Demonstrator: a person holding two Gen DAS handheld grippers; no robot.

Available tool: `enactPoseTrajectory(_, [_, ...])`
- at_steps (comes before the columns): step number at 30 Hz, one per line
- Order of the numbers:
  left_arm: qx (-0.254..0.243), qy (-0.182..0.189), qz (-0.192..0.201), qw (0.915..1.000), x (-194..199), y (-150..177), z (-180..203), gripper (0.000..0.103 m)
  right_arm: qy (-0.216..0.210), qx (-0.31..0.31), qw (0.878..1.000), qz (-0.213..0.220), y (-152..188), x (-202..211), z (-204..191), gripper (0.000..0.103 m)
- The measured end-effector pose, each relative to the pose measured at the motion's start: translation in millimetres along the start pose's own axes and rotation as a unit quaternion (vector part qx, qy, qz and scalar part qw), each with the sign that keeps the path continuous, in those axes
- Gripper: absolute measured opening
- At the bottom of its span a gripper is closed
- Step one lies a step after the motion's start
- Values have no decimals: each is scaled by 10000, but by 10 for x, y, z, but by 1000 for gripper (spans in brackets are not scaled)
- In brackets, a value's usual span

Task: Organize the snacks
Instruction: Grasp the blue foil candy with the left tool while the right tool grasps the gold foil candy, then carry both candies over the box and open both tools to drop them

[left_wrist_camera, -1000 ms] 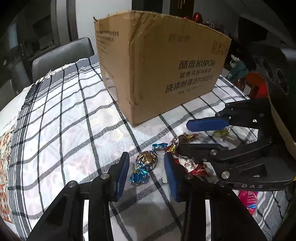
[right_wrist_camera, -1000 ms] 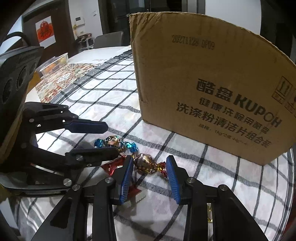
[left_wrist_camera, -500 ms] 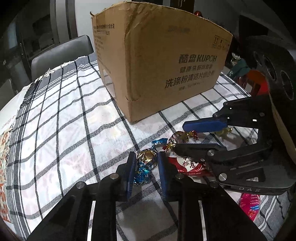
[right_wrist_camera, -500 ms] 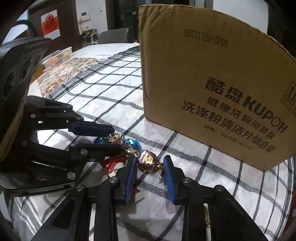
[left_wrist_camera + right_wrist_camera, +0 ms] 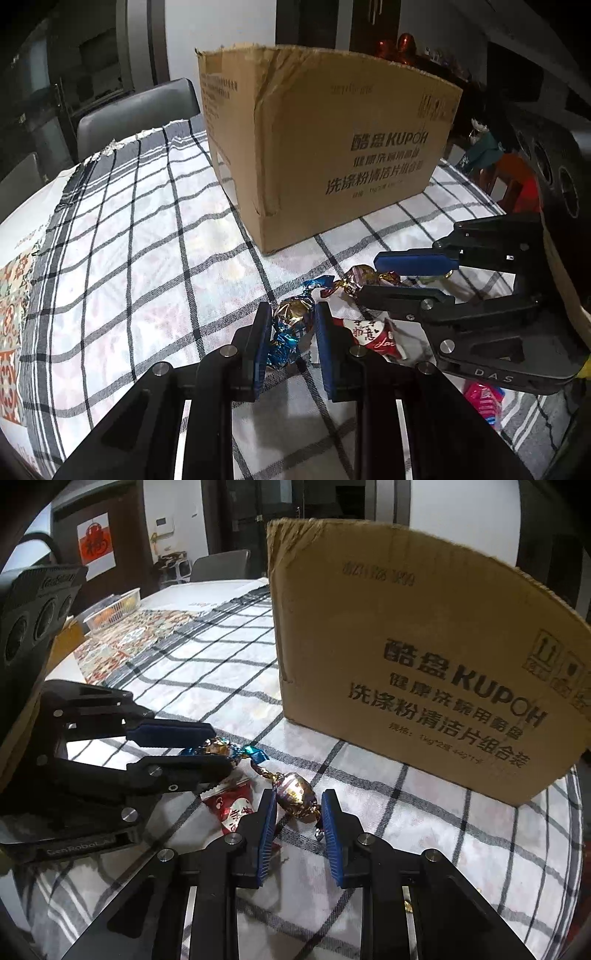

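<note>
My left gripper (image 5: 292, 310) is shut on a blue and gold wrapped candy (image 5: 291, 321), which rests on the checked tablecloth (image 5: 147, 277). The right wrist view shows that same gripper (image 5: 218, 747) from the side, pinching the candy (image 5: 221, 746). A purple and gold wrapped candy (image 5: 293, 794) sits between the pads of my right gripper (image 5: 298, 797). Its jaws are closing and the pads touch the wrapper. From the left wrist, the right gripper (image 5: 369, 277) holds this candy (image 5: 364, 275) low over the cloth. Behind both stands a brown cardboard box (image 5: 332, 147), open at the top.
A red snack packet (image 5: 373, 332) lies between the two grippers, and a pink packet (image 5: 484, 398) lies further right. A green-gold candy (image 5: 432, 278) shows behind the right gripper. A grey chair (image 5: 136, 110) stands at the table's far side. A plastic basket (image 5: 114, 609) sits far left.
Both pairs of jaws have narrowed from open around the candies to pressing on them. Neither hand has moved much, and the box and packets stay where they were.
</note>
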State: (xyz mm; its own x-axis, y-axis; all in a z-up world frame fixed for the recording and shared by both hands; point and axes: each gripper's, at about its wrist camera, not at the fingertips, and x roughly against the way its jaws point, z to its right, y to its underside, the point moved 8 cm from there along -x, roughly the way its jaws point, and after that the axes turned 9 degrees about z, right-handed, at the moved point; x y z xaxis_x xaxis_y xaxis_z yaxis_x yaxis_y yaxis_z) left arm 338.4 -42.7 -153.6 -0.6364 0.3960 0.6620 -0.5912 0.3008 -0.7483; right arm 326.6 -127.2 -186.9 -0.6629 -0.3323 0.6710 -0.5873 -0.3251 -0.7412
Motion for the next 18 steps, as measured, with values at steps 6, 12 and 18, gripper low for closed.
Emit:
enactPoseTrajectory(6, [59,-86,253,9996,166,-96,52,24,54,-165,9996,220,-73,181,38,26])
enactPoseTrajectory(12, [171,-171,447,9987,347,-224,126,24,107,-414,9979,489,-154,399,127,26])
enactPoseTrajectory(18, [93,-275,778,9965,575,-423,223,24,171,-626,9946,808,-278,634,213,26])
